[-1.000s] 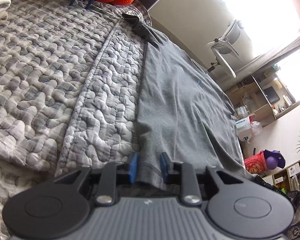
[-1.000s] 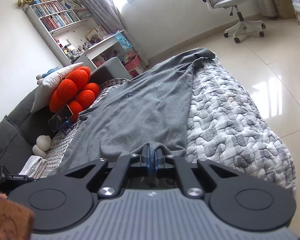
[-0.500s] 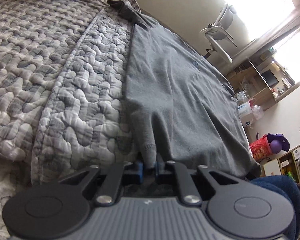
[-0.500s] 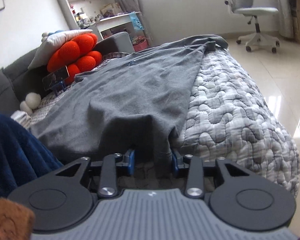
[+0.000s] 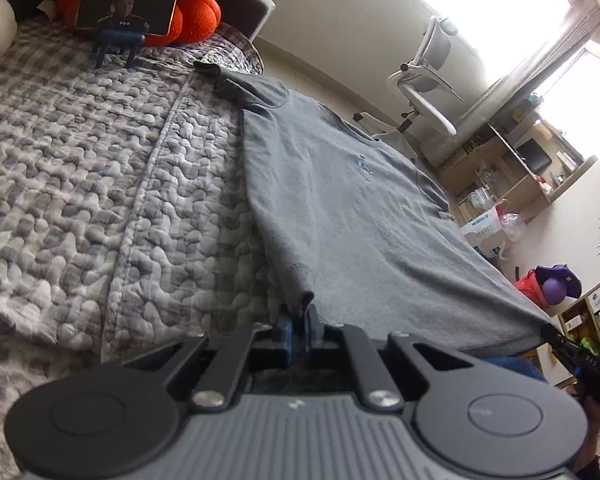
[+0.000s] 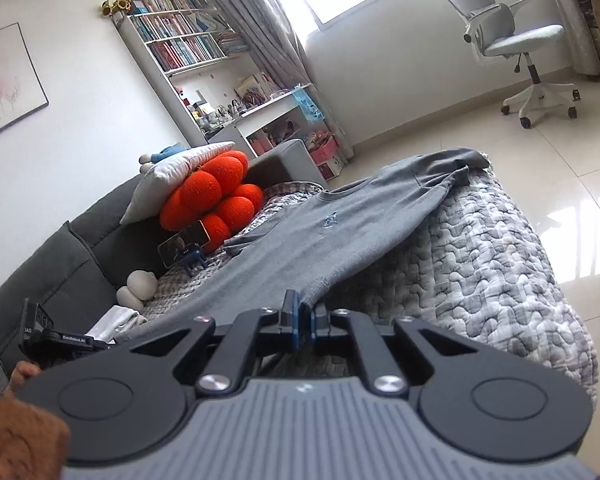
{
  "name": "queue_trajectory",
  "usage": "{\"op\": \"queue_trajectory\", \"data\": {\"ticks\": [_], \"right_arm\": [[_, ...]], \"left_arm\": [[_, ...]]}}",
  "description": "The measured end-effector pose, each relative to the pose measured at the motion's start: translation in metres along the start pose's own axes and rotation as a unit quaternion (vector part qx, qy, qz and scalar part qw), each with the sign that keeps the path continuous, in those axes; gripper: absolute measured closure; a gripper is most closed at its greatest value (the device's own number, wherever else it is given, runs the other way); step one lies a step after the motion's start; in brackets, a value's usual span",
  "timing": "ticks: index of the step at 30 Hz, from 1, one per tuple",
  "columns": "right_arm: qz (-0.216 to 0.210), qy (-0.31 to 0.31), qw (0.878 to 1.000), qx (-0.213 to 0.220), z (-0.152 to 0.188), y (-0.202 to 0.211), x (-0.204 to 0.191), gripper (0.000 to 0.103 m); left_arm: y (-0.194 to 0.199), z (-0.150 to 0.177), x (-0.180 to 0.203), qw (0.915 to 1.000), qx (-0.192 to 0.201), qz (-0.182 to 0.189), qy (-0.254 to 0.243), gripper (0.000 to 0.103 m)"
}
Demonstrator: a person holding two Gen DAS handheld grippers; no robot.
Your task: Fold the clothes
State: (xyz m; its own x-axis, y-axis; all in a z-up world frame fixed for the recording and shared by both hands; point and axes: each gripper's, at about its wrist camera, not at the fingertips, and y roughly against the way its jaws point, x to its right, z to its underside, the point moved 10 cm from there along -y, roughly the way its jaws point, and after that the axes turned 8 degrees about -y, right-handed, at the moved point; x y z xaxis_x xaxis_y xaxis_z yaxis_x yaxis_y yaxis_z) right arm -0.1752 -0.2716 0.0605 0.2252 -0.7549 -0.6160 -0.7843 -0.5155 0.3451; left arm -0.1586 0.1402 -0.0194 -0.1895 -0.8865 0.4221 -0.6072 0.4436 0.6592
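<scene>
A grey T-shirt point(image 5: 352, 216) with a small blue chest logo lies front up across a quilted bedspread point(image 5: 80, 184), its collar toward the far end. My left gripper point(image 5: 299, 330) is shut on one bottom hem corner, which is lifted off the quilt. In the right wrist view the same T-shirt point(image 6: 324, 240) stretches away, and my right gripper point(image 6: 305, 328) is shut on the other hem corner. The hem runs taut between both grippers. The right gripper point(image 5: 572, 356) shows at the far right of the left wrist view.
Orange ball cushions point(image 6: 216, 200), a white pillow point(image 6: 172, 178) and a phone on a blue stand point(image 5: 125, 14) sit at the sofa end. A white office chair point(image 6: 516, 44) stands on the tiled floor. Bookshelves point(image 6: 180, 36) line the wall. Folded white cloth point(image 6: 114, 322) lies at the left.
Both grippers closed on the hem corners and lifted them, pulling the hem taut. The right gripper was open half a second ago; the left closed from open over the second.
</scene>
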Motion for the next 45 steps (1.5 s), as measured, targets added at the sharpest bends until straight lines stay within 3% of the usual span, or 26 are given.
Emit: {"op": "queue_trajectory", "data": {"ticks": [4, 7, 12, 18, 26, 32, 35, 40, 43, 45], "right_arm": [[0.068, -0.05, 0.996, -0.033, 0.008, -0.034, 0.042, 0.096], [0.09, -0.064, 0.993, -0.044, 0.012, -0.045, 0.061, 0.096], [0.084, -0.088, 0.991, -0.051, 0.017, -0.034, 0.068, 0.096], [0.089, -0.093, 0.989, -0.076, 0.045, -0.004, 0.072, 0.096], [0.108, -0.051, 0.99, -0.072, 0.055, 0.0, 0.068, 0.096], [0.113, -0.006, 0.991, -0.067, 0.056, 0.008, 0.054, 0.096], [0.138, 0.022, 0.988, -0.07, 0.054, 0.009, 0.056, 0.096], [0.17, 0.003, 0.98, -0.1, 0.076, -0.011, 0.086, 0.096], [0.169, -0.004, 0.98, -0.1, 0.072, -0.009, 0.088, 0.095], [0.174, -0.002, 0.98, -0.096, 0.066, -0.004, 0.087, 0.088]], "left_arm": [[-0.034, -0.008, -0.028, 0.999, -0.013, -0.029, 0.031, 0.098], [-0.048, -0.011, -0.029, 0.999, -0.014, -0.034, 0.025, 0.098], [-0.046, 0.002, -0.024, 0.9991, -0.024, -0.026, 0.024, 0.098], [-0.023, 0.042, -0.022, 0.9991, -0.029, -0.015, 0.029, 0.098], [-0.029, 0.061, -0.024, 0.999, -0.021, -0.04, 0.004, 0.099], [-0.016, 0.065, -0.017, 0.9993, -0.004, -0.035, -0.009, 0.099], [-0.02, 0.073, -0.017, 0.9993, -0.011, -0.035, -0.009, 0.099], [-0.032, 0.082, -0.023, 0.9981, -0.028, -0.053, -0.016, 0.099], [-0.027, 0.076, -0.027, 0.9966, -0.031, -0.069, -0.033, 0.098], [-0.018, 0.07, -0.032, 0.9961, -0.025, -0.076, -0.036, 0.098]]}}
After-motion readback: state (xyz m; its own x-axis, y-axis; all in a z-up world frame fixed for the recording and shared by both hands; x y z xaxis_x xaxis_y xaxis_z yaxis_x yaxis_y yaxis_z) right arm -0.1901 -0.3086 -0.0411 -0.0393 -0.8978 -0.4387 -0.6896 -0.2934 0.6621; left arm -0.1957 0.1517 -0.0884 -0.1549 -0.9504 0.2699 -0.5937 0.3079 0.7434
